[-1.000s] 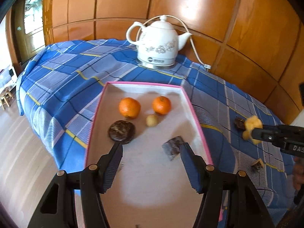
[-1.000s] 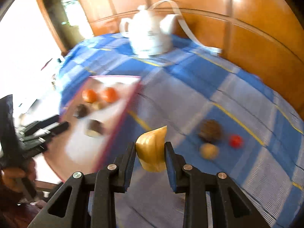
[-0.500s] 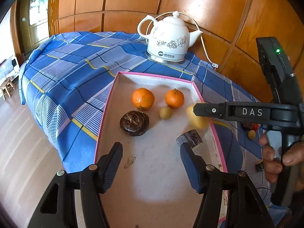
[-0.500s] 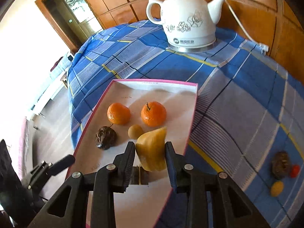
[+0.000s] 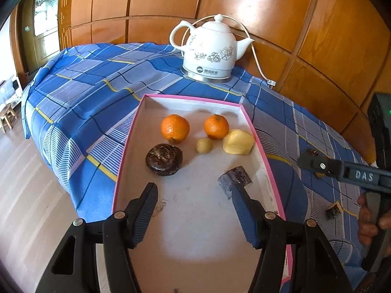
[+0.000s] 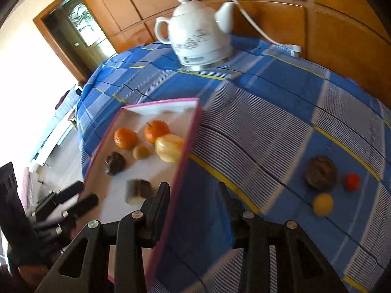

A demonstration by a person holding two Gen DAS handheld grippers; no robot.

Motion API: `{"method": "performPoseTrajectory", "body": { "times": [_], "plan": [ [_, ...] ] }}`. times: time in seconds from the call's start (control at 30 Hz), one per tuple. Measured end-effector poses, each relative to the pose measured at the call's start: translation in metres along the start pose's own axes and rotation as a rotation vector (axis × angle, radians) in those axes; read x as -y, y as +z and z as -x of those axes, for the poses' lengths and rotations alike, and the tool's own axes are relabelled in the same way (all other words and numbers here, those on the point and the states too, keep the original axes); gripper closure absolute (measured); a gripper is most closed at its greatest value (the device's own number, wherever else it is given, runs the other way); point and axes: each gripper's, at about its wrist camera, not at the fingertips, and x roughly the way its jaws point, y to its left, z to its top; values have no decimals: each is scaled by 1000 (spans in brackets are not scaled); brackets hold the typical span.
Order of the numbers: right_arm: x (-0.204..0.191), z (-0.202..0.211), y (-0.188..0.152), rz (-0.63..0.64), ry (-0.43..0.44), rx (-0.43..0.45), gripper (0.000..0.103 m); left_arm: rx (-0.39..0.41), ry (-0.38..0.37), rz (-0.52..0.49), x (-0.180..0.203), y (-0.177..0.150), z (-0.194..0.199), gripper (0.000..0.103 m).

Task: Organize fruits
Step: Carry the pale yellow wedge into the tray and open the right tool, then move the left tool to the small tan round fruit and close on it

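A pink-rimmed white tray holds two oranges, a small yellow fruit, a yellow pear-like fruit, a dark round fruit and a dark cut piece. My left gripper is open and empty over the tray's near half. My right gripper is open and empty above the tray's right rim. On the cloth lie a dark fruit, a red fruit and a yellow fruit.
A white electric kettle with its cord stands at the back of the blue checked tablecloth. A wood-panelled wall is behind. A small brown piece lies on the cloth, right of the tray. The table drops off at the left.
My right gripper opened and let go of the yellow pear-like fruit, which now lies in the tray by the right orange. The right gripper drew back toward the right.
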Motion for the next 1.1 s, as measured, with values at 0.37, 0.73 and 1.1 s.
{"method": "performPoseTrajectory", "body": {
  "times": [0.37, 0.73, 1.1],
  "plan": [
    [27, 30, -30, 19, -74, 0, 64, -1, -17, -51, 19, 0, 4, 39],
    [62, 69, -38, 10, -155, 45, 64, -6, -24, -106, 36, -4, 4, 39],
    [110, 104, -45, -23, -285, 85, 64, -9, -35, -177, 58, -9, 5, 40]
  ]
}}
